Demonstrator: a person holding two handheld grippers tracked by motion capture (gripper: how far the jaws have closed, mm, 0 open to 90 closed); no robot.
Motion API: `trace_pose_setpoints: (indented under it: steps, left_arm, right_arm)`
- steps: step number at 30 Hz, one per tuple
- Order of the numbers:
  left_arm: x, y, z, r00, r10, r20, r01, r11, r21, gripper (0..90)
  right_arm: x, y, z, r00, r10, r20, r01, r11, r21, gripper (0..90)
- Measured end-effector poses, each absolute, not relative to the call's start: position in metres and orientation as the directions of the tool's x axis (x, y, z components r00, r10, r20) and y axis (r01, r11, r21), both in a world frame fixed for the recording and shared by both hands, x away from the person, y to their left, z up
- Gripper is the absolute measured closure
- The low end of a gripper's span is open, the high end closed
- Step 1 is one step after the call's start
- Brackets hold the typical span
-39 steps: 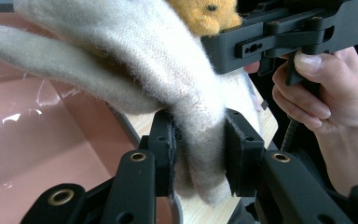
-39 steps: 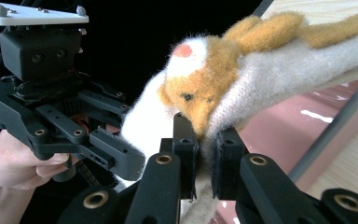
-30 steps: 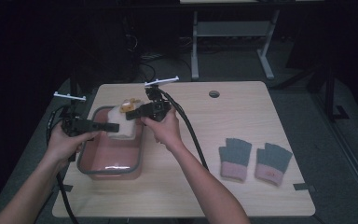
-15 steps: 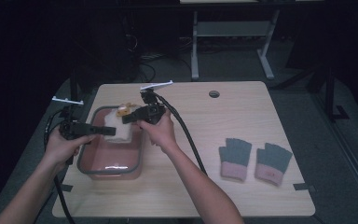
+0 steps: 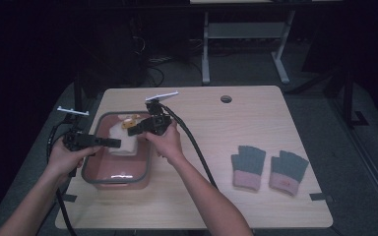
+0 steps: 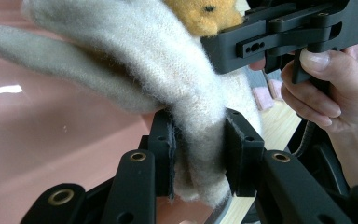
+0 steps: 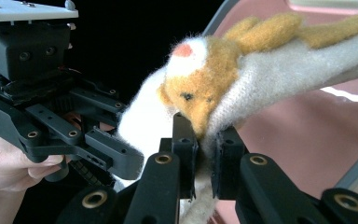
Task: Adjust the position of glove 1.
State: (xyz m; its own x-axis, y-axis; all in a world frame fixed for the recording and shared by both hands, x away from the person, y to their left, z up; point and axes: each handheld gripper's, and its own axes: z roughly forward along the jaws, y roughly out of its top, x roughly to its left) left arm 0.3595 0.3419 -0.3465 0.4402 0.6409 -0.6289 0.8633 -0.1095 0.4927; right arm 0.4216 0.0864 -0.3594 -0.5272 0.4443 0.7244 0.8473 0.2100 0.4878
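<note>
Cream woolly mitten point(image 5: 123, 139) now hangs lower over the pink bin point(image 5: 98, 178) near the table's left edge than a second ago. Left gripper point(image 5: 112, 143) and right gripper point(image 5: 134, 130) both pinch it, so lowering it in seems close.

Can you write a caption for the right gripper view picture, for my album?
Right gripper pinching a fuzzy cream mitten with an orange animal face, above a pink bin.
</note>
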Motion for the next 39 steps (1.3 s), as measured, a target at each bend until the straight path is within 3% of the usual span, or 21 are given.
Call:
trace_pose_setpoints:
  steps: [20,39]
  left_arm:
    - [0.359,0.349,-0.379,0.367,0.684,-0.631,0.907,-0.112,0.407,67.5]
    - [0.358,0.349,-0.394,0.329,0.728,-0.602,0.924,-0.117,0.363,67.5]
  right_arm:
    - [0.427,0.104,-0.397,-0.489,0.473,0.733,0.872,0.278,0.402,81.4]
    - [0.425,0.105,-0.394,-0.514,0.551,0.657,0.857,0.353,0.375,74.0]
